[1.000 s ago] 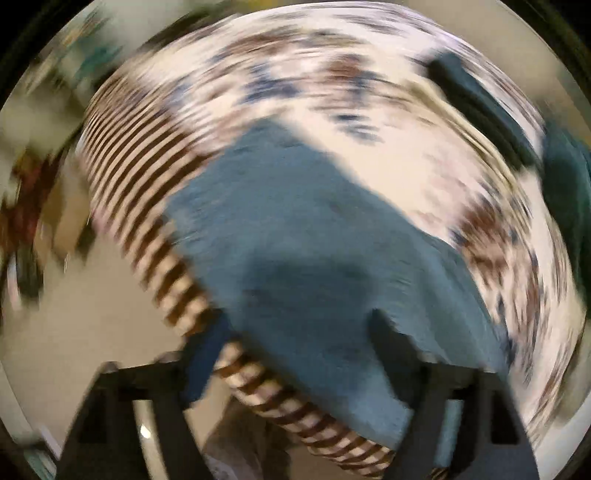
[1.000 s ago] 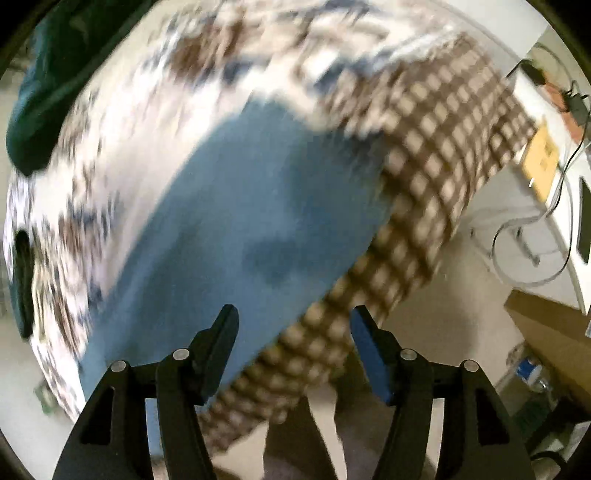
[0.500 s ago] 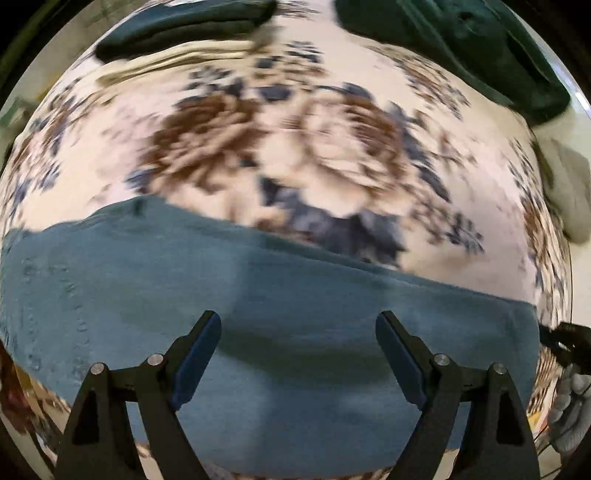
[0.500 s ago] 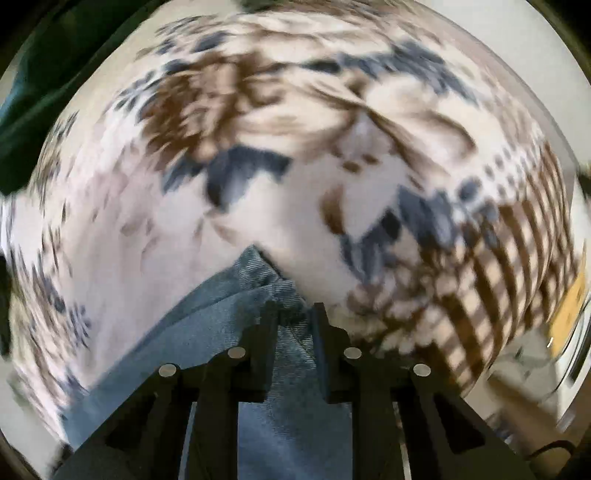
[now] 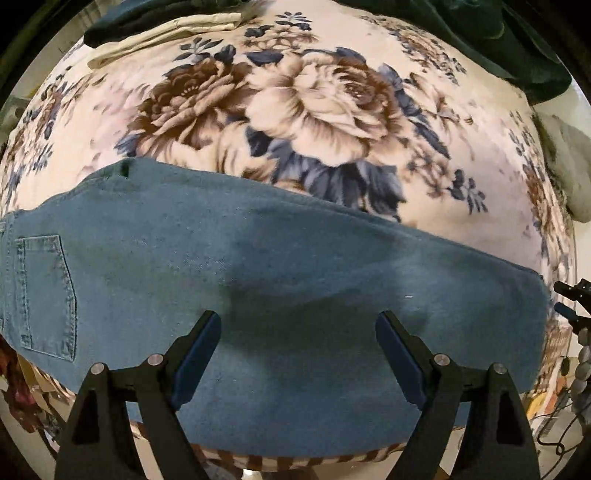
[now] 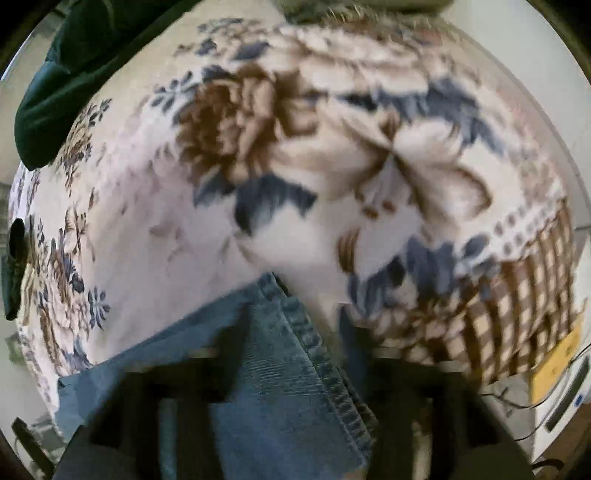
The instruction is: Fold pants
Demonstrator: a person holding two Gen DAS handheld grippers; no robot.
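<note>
Blue jeans (image 5: 295,266) lie flat across a floral blanket (image 5: 332,110), with a back pocket (image 5: 44,295) at the left. My left gripper (image 5: 297,332) points down over the middle of the jeans, open wide, nothing pinched between its fingers. In the blurred right wrist view, the stitched hem end of the jeans (image 6: 295,314) lies between the fingers of my right gripper (image 6: 295,332). Its jaws are opening and the pads stand off the denim.
A dark green garment (image 5: 498,37) lies at the blanket's far edge, also seen as a green garment (image 6: 74,74) at top left. A folded cream cloth (image 5: 166,33) sits beside it. The blanket's checked border (image 6: 517,314) hangs over the bed edge, with a desk and cables beyond.
The left view swung from the bed's corner to above the middle of the jeans, then held. The right gripper shut on the hem half a second ago; its fingers now stand apart.
</note>
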